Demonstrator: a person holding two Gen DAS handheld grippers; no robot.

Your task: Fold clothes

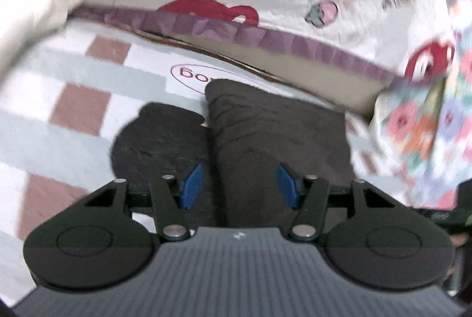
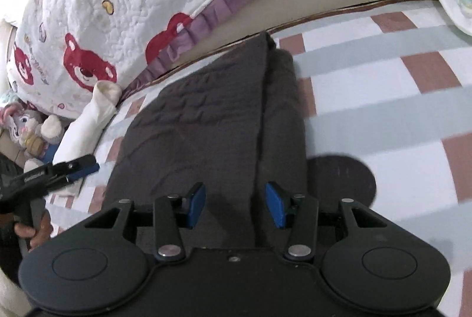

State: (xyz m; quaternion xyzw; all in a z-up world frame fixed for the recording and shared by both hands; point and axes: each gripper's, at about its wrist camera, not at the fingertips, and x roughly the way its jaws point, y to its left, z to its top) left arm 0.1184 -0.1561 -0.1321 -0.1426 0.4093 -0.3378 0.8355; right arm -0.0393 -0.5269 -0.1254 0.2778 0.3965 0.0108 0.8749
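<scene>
The bed (image 2: 368,98), covered in a checked sheet of white, pale grey and dusty pink, carries the work. Along its far edge hangs a white quilt (image 2: 124,22) printed with red bears and trimmed in purple. On the sheet lies the dark grey garment (image 2: 206,122), already folded lengthwise into a long narrow strip, with one flap lapped over the other along a seam-like ridge; it looks like trousers, though I cannot be sure. Just beside it to the left sits a cream cloth (image 2: 88,122).

The right tongs (image 2: 235,205) hover over the near end of the strip, blue pads apart with nothing clamped between them. The left tongs (image 1: 239,184) hang over the same garment, also apart and empty; in the right view they show at the left edge, held by a hand (image 2: 32,231).

The step seems to be taking the near end to fold the strip crosswise. To do it well, each pair of tongs should bite both layers near an outer corner, lift evenly, and carry the end straight towards the far edge so the lapped flap does not slide open.
</scene>
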